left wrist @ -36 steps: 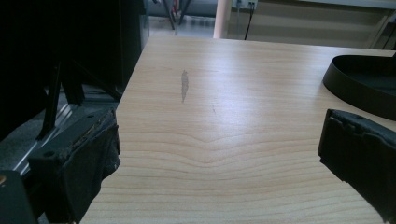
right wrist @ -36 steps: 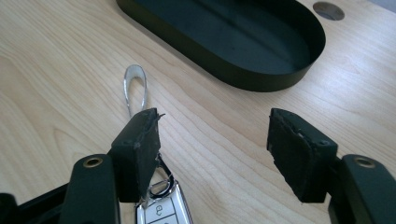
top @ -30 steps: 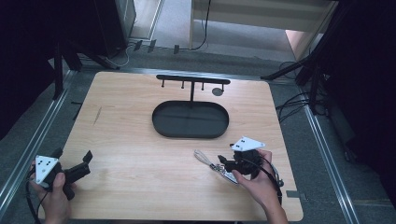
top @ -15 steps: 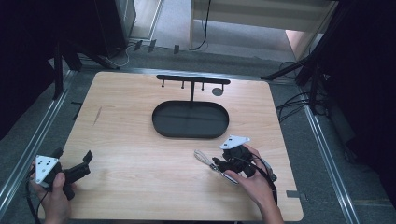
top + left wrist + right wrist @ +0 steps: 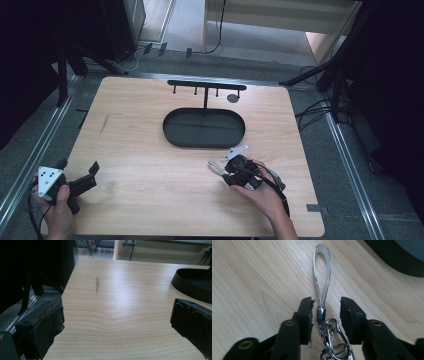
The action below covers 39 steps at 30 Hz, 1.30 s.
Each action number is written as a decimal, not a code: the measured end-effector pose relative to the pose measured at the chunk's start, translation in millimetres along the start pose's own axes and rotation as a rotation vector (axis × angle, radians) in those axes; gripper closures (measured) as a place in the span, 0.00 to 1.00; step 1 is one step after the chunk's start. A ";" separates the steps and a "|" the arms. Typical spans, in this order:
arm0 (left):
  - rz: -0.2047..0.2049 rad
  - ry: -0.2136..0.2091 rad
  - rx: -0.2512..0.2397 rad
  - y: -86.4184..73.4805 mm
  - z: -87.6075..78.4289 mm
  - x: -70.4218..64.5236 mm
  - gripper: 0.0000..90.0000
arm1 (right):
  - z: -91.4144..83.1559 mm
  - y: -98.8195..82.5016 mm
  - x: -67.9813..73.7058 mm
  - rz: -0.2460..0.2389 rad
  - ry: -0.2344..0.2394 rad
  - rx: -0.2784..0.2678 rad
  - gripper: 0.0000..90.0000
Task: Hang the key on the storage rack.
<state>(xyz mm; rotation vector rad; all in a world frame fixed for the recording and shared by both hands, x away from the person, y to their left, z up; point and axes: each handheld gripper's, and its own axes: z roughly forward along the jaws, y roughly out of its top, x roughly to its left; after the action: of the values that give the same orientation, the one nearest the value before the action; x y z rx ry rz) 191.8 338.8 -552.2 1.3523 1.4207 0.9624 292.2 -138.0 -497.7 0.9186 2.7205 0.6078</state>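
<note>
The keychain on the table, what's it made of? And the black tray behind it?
The keychain: its loop looks like a shiny silvery strap, maybe glossy leather or plastic, since it bends in a soft curve. Its clasp and rings look like polished metal, with bright mirror-like glints. The tray looks like matte black metal or plastic; its thin smooth rim barely shines, so I can't say which.

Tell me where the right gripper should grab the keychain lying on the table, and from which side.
Grip the keychain at the small metal clamp joining strap loop and clasp, coming from above with one jaw either side. It lies flat, and the clamp is its firmest narrow point. The right gripper already straddles it, jaws just closing but apparently not yet touching.
</note>
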 end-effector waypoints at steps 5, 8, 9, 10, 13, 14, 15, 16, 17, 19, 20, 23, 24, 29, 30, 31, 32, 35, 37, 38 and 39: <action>-0.002 0.000 -0.001 0.0 0.1 0.0 0.00 | 3.8 1.4 -0.6 0.007 0.033 0.023 0.77; -0.001 0.000 0.000 0.0 0.1 0.0 0.00 | 5.7 2.0 -1.5 0.021 0.035 0.037 0.79; 0.000 0.001 0.001 0.0 0.1 -0.1 0.00 | 6.7 2.3 -2.9 0.025 0.041 0.045 0.79; 0.000 0.000 0.001 0.0 0.1 0.0 0.00 | 7.3 2.3 -3.4 0.026 0.042 0.050 0.79; -0.002 0.000 0.000 0.0 0.1 0.0 0.00 | 8.7 2.1 -3.3 0.031 0.048 0.067 0.78; -0.002 0.000 0.000 0.0 0.1 0.1 0.00 | 10.4 1.9 -3.5 0.030 0.048 0.078 0.77; -0.002 0.000 0.000 0.0 0.2 0.0 0.00 | 10.4 1.9 -3.5 0.030 0.048 0.078 0.77; 0.000 0.000 0.001 0.0 0.1 0.0 0.00 | 11.7 1.8 -4.0 0.023 0.050 0.084 0.79; 0.000 0.000 0.001 0.0 0.1 0.0 0.00 | 11.7 1.8 -4.0 0.023 0.050 0.084 0.79; 0.000 0.000 0.001 0.0 0.2 -0.1 0.00 | 13.0 1.6 -3.3 0.032 0.047 0.095 0.81; 0.000 0.001 0.001 0.1 0.1 -0.1 0.00 | 13.0 1.6 -3.4 0.033 0.050 0.094 0.82; -0.003 0.002 0.000 0.0 0.4 -0.1 0.00 | 13.2 1.5 -3.5 0.030 0.057 0.093 0.90; -0.003 0.001 0.002 0.1 0.3 0.2 0.00 | 12.0 0.9 -3.3 0.032 0.064 0.084 0.92; -0.004 0.001 0.004 0.2 0.4 0.3 0.00 | 11.3 -0.8 -2.0 0.024 0.051 0.064 0.92; -0.004 0.001 0.004 0.2 0.4 0.3 0.00 | 11.1 -1.0 -1.6 0.024 0.051 0.063 0.92; -0.004 0.001 0.004 0.2 0.4 0.3 0.00 | 11.1 -1.0 -1.6 0.024 0.051 0.063 0.92; -0.005 0.000 0.004 0.2 0.4 0.3 0.00 | 10.4 -1.3 -1.6 0.018 0.048 0.052 0.92; -0.005 0.000 0.004 0.2 0.4 0.4 0.00 | 8.5 -1.2 -1.2 0.018 0.053 0.038 0.92; -0.005 0.000 0.005 0.2 0.4 0.4 0.00 | 5.7 -1.5 -1.8 0.012 0.050 0.011 0.92; -0.006 0.000 0.004 0.2 0.5 0.4 0.00 | 4.3 -1.6 -1.4 0.019 0.049 0.004 0.92; -0.006 0.000 0.004 0.2 0.5 0.4 0.00 | 4.3 -1.6 -1.4 0.019 0.049 0.004 0.92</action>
<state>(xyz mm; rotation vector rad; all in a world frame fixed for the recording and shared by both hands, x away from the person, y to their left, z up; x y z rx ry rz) 192.3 339.1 -552.1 1.3502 1.4269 0.9562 293.8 -138.7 -502.2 0.9433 2.7598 0.6375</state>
